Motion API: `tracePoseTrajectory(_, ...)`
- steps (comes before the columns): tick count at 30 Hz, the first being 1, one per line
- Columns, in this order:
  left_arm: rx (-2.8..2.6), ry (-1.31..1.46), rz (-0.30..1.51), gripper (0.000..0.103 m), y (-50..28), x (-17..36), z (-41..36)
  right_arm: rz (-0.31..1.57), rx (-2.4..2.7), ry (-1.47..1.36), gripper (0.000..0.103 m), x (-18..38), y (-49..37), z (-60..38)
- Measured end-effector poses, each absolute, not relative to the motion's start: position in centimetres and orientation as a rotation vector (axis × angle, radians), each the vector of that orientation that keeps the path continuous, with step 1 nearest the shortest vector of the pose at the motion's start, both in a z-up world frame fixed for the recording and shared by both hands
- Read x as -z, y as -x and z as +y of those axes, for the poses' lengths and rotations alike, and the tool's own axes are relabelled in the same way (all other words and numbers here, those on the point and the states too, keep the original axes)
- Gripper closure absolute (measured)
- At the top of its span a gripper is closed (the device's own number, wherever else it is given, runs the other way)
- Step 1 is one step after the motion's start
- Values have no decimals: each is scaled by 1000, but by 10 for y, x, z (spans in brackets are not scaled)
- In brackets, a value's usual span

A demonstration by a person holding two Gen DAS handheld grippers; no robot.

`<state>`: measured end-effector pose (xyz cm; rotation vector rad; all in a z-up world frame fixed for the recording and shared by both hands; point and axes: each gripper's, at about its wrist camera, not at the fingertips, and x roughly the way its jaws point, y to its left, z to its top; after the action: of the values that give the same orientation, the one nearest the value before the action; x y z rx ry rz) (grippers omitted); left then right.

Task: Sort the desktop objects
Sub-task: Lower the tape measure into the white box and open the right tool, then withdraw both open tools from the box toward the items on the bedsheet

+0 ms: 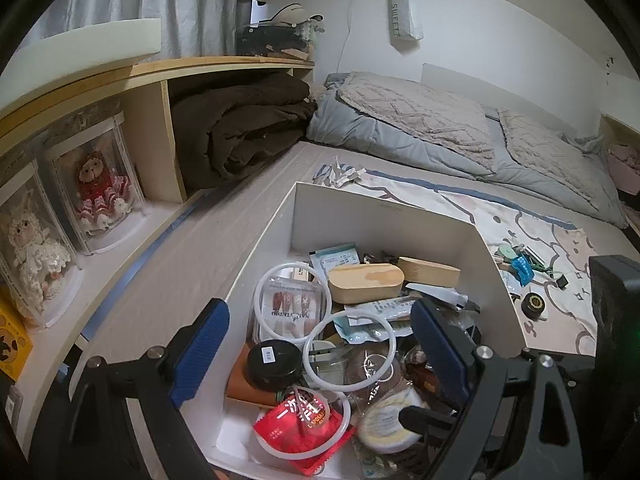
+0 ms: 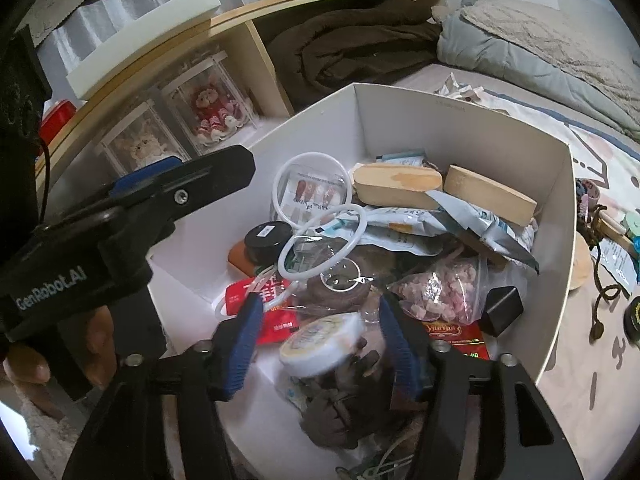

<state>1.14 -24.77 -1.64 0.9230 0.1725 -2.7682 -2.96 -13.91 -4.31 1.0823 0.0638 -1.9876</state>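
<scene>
Right wrist only: jar [image 2: 340,364] between right gripper [image 2: 320,344] jaws, pads apart from it. Left gripper [image 1: 320,344] spread wide over box [image 1: 384,216].

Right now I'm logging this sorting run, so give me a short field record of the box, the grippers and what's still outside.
container: white cardboard box, open top, crowded
inside: two pale wooden blocks, black round tin, white plastic rings, red packet
right gripper: jaws astride a clear jar of dark pieces with a white lid, pads not visibly pressing it
left gripper: open above the box, empty
outside: small black-and-gold tin on the patterned cloth
</scene>
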Motion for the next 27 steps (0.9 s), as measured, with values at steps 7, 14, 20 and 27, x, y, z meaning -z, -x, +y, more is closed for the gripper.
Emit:
tracePoseTrajectory(7,2775,-922,162,10,-12,14,-244,96,2006,-1060,39,40,25,-136)
tracePoseTrajectory(14,2774,-920,151,10,-16,12,-242,61,2058,-1010,39,32,22,-121)
tracePoseTrajectory(20,2768,-923,142,10,-19,10,-241,87,2106,-970,30,22,19,-107)
tracePoseTrajectory(27,2778,-932,128,10,-23,9,-234,86,2177,-921,2,15,18,-86)
